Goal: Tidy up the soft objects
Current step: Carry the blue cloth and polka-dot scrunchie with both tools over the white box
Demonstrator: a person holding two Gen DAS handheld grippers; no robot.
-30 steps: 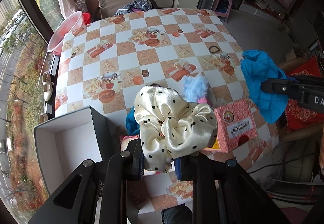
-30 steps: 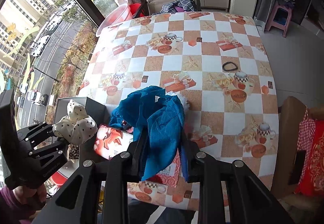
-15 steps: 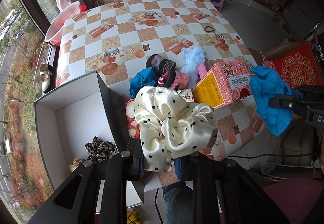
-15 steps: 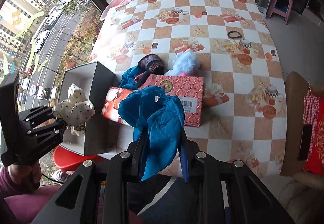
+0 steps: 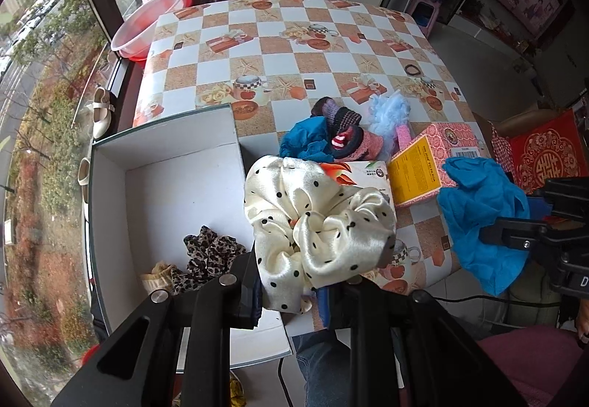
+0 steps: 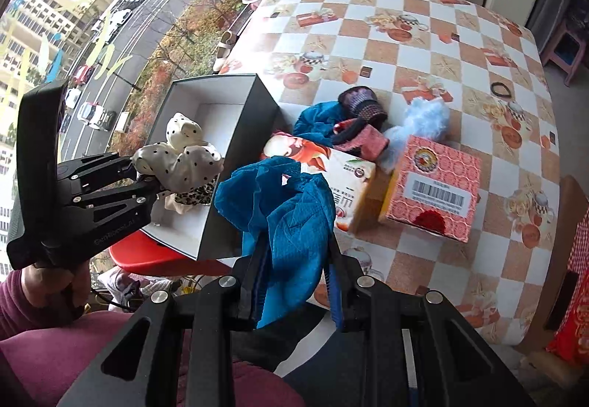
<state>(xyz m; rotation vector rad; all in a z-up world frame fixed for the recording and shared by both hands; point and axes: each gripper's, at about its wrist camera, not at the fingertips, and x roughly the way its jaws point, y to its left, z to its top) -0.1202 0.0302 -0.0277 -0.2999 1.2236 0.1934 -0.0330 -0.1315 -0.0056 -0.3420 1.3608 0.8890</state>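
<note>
A cream satin scrunchie with black dots is held bunched above the edge of an open white-lined box. A crumpled blue cloth, possibly mesh, is held hanging over the table's near edge.

Two fisheye wrist cameras look steeply down along their own fingers from close above the near edge of a checked table. The left view sits over an open white box at the table's window side; the right view, further right, faces the same box from the side. Both share the box, the pink carton and each other's gripper
</note>
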